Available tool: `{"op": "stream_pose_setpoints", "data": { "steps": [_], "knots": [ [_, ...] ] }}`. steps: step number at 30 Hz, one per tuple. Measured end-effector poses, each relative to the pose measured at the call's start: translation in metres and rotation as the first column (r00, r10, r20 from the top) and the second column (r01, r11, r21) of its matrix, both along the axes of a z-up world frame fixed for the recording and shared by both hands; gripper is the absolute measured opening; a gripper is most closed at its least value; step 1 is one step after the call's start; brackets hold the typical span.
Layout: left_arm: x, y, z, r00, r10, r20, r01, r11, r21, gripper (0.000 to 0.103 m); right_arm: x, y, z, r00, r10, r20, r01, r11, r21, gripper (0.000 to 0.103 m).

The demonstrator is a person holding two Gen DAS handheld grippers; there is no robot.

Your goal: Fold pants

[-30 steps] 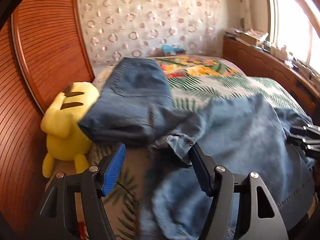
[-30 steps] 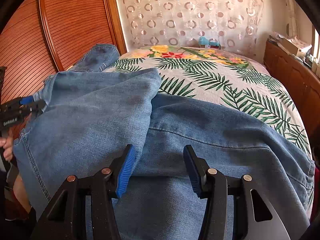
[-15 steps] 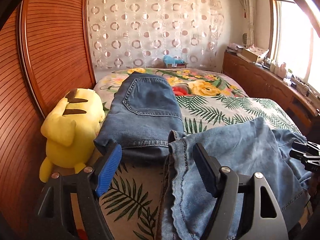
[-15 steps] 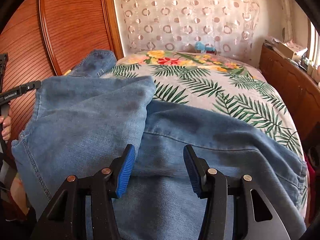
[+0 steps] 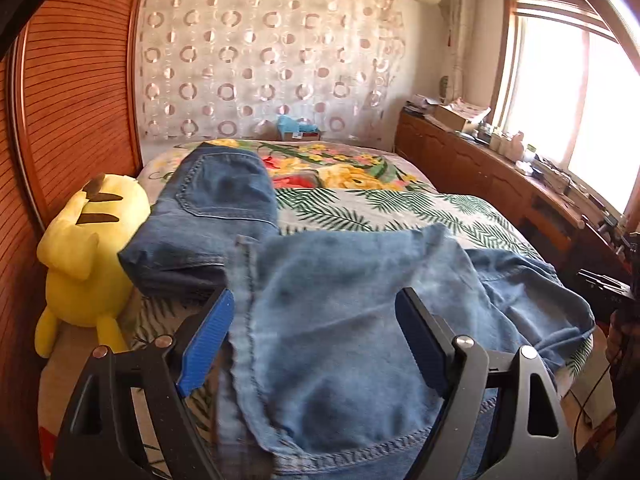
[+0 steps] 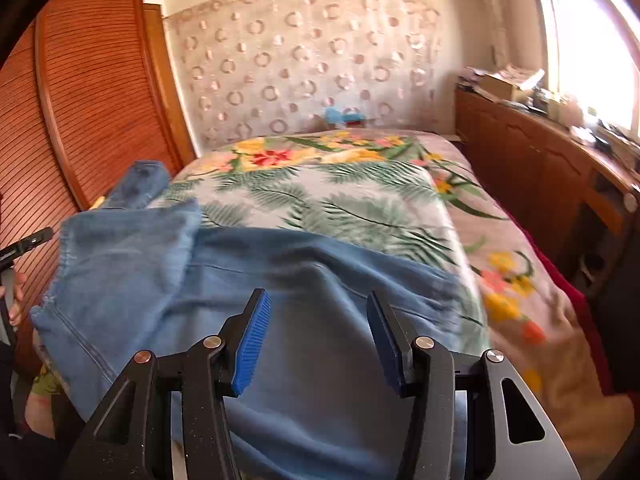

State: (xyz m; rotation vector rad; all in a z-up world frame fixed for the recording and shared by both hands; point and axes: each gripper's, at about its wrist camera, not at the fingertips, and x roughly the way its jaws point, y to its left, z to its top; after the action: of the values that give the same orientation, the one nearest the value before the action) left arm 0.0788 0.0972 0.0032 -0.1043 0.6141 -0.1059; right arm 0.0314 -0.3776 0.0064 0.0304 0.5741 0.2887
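on the bed [image 5: 400, 204], at its left edge against the slatted wooden wardrobe [image 5: 80, 100], sits a yellow plush toy [image 5: 84, 256]. just right of the toy lies a folded pair of darker jeans [image 5: 212, 216], back pocket up. right of that, the lighter pants [image 5: 352, 304] are spread across the near part of the bed, one leg doubled back over the rest. the left gripper [image 5: 316, 340] hangs over the near hem of these pants, its jaws opening wide, denim lying under the gap but neither pad pressing on it. the right gripper [image 6: 316, 340] is over the pants nearer the bed's right side, its jaws apart at a middling width with cloth beneath and nothing pinched. right of the bed runs a wooden sideboard [image 5: 500, 176] under a bright window [image 5: 580, 100].
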Motion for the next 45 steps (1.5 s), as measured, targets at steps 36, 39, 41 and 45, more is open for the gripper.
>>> {"op": "stream_pose_setpoints", "data": {
  "steps": [36, 39, 41, 45],
  "knots": [
    [-0.027, -0.139, -0.028, 0.969, -0.239, -0.065, 0.242, 0.969, 0.043, 0.083, -0.035, -0.06, -0.046, 0.98, -0.108, -0.167, 0.089, 0.989, -0.115, 0.051],
    [-0.029, -0.141, -0.027, 0.969, -0.241, -0.06, 0.244, 0.969, 0.043, 0.083, -0.035, -0.059, -0.046, 0.98, -0.117, -0.16, 0.097, 0.987, -0.126, 0.046],
    [-0.029, -0.14, -0.026, 0.969, -0.241, -0.057, 0.244, 0.969, 0.046, 0.083, -0.035, -0.06, -0.047, 0.981, -0.117, -0.155, 0.098, 0.987, -0.129, 0.041],
    [-0.03, -0.14, -0.025, 0.97, -0.238, -0.053, 0.24, 0.97, 0.048, 0.083, -0.037, -0.055, -0.048, 0.984, -0.088, -0.153, 0.068, 0.989, -0.13, 0.02]
  ]
}}
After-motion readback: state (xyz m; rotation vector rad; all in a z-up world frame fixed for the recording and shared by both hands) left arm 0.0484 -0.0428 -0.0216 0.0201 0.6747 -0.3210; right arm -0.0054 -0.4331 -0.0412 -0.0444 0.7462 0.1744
